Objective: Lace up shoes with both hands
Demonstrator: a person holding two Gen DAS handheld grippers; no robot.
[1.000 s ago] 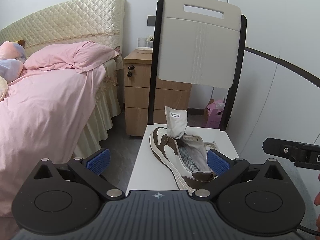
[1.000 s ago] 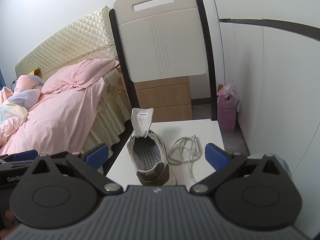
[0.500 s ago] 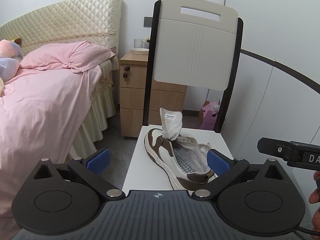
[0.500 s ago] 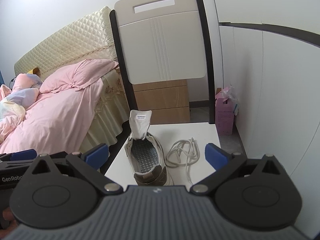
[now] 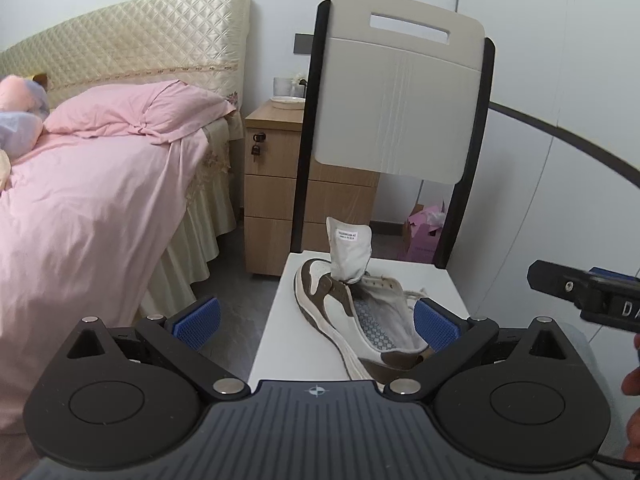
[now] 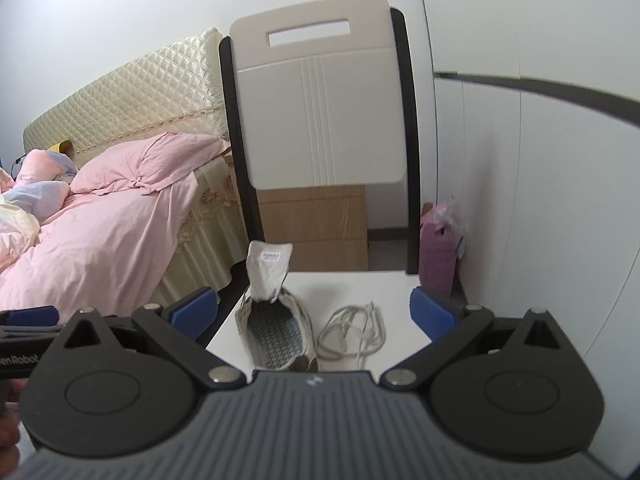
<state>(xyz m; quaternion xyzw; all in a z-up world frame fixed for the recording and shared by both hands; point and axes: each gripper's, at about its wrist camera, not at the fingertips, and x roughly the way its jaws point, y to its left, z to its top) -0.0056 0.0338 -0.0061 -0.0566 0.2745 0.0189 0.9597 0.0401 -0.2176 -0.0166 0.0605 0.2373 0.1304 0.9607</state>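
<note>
My left tongs (image 5: 316, 320) and right tongs (image 6: 314, 310) both gape wide, holding nothing. A brown-and-white shoe (image 5: 352, 316) sits unlaced near the chair seat's (image 6: 352, 284) left edge, its lace (image 6: 354, 330) bundled loose just beside it. All the threading remains.

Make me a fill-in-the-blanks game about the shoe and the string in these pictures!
1. The shoe sits on the seat of a ____.
2. The loose shoelace lies on the shoe's ____ side in the right wrist view.
3. The bed cover is ____.
4. Both grippers, left gripper and right gripper, are ____.

Missing words: chair; right; pink; open
</note>
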